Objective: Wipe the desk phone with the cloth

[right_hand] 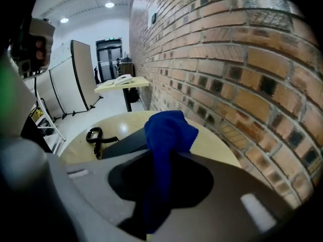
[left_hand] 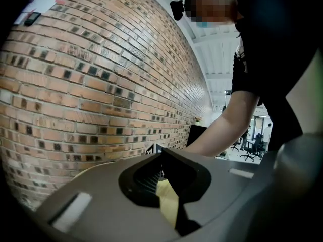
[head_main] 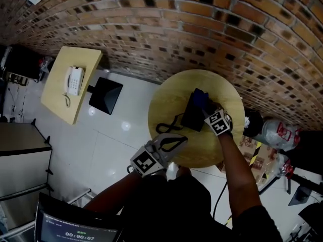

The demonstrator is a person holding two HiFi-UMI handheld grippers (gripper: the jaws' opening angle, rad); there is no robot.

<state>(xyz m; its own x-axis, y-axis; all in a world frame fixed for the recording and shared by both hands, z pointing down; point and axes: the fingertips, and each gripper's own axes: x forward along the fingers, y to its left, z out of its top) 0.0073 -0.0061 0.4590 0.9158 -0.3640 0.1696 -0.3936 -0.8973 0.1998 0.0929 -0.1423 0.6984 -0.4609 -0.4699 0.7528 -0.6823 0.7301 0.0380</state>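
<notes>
At centre right of the head view, round wooden table (head_main: 166, 102), black desk phone (head_main: 192, 117) on it, right gripper (head_main: 206, 106) clamped on blue cloth (right_hand: 170, 127) above the phone, left gripper (head_main: 180, 139) narrow, empty.

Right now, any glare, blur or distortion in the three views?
Head view: fisheye bows the brick wall, glare spots on the floor tiles. Left gripper view: black vignetted corners, wall bulges too. Right gripper view: blue cloth fairly sharp, ceiling lights blown out.

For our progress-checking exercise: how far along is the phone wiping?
Done: the right hand-held gripper has the blue cloth clamped. In hand: it holds the cloth over the black phone on the round table; contact is unclear. Left: wiping the phone's surfaces.
</notes>
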